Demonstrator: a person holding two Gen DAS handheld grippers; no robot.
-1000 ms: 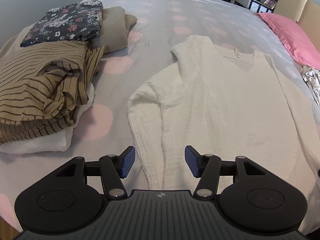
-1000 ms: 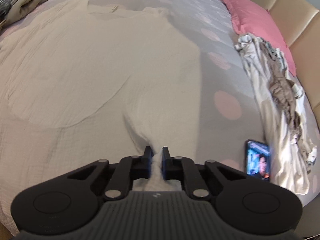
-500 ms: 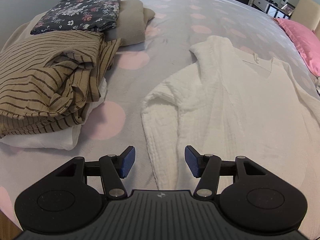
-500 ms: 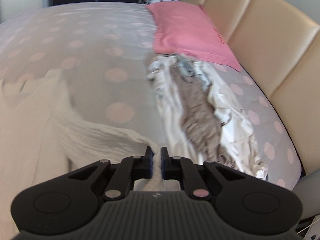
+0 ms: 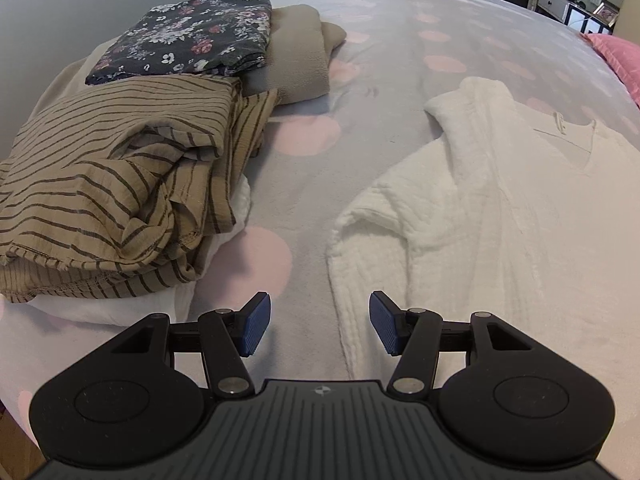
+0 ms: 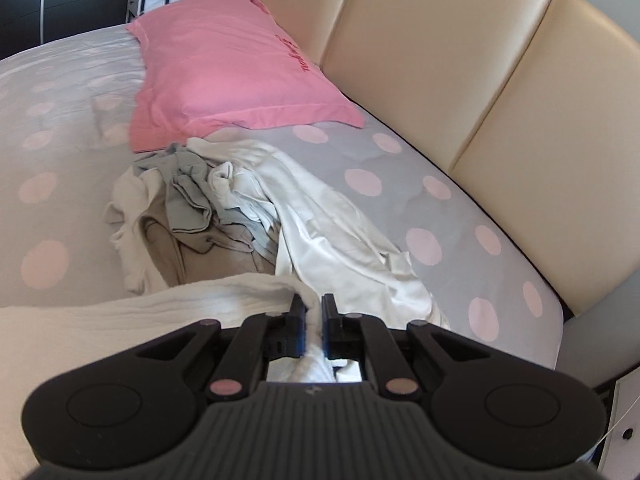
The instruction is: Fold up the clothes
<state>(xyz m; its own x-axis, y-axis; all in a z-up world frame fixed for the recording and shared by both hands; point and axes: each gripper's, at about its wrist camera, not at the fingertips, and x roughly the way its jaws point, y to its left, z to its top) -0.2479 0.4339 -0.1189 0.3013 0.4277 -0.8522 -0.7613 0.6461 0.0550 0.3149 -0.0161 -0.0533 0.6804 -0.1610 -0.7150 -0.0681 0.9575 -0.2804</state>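
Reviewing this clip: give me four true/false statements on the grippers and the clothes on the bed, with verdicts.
1. The right gripper is shut on the white garment. True.
2. The left gripper holds the striped garment. False: its jaws stand open and empty above the bedsheet; the striped garment lies folded on the pile.
3. A floral garment tops the folded pile. True.
4. The pink pillow lies on the floor. False: the pink pillow rests on the bed by the headboard.

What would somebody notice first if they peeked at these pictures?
Probably the big white top spread flat on the spotted bed, with the right gripper pinching a bunched bit of it. Next, the bright pink pillow against the cream headboard, above a crumpled pile of clothes. Far left sits a neat folded stack.
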